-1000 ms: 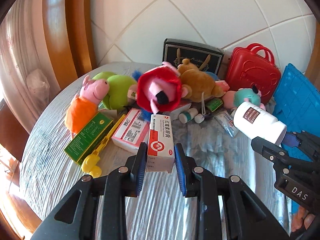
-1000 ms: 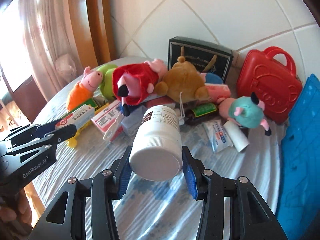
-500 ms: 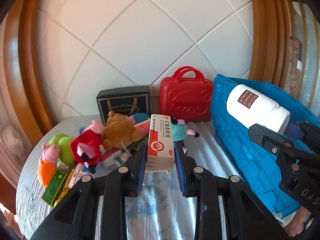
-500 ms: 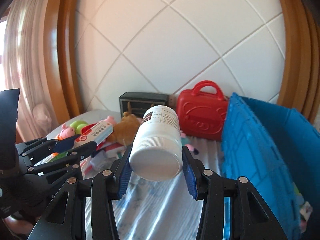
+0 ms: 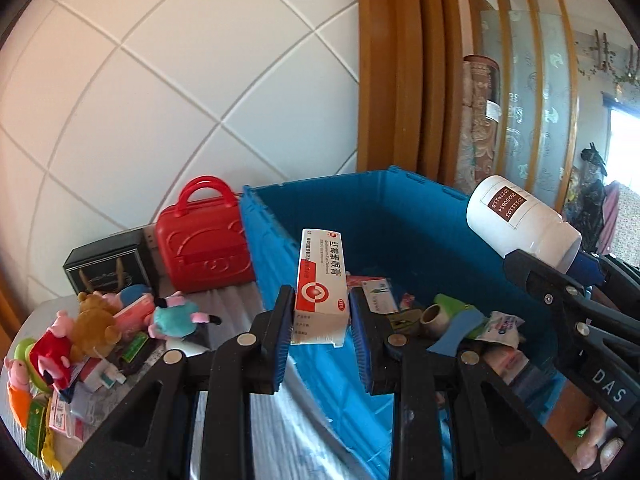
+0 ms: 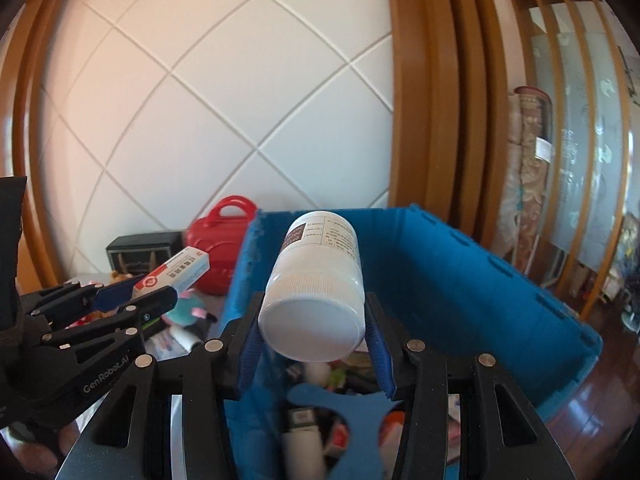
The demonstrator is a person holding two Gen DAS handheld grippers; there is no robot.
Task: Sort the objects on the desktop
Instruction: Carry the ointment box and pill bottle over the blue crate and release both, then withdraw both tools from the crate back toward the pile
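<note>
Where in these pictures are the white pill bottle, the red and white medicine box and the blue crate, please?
white pill bottle [image 6: 316, 280]: right wrist view, on its ribbed cap.
red and white medicine box [image 5: 322, 288]: left wrist view, on its front face.
blue crate [image 6: 460, 264]: right wrist view, on its inner far wall.

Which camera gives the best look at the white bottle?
The left wrist view: the bottle shows side-on, whole, its dated label facing the camera. The right wrist view shows the bottle mostly cap-first between the right tongs, its label foreshortened.

My desk [image 5: 248, 432] carries the blue crate [image 5: 360, 208], with red case [image 5: 202, 246], black box [image 5: 106, 272] and plush toys [image 5: 96, 320] left of it.
</note>
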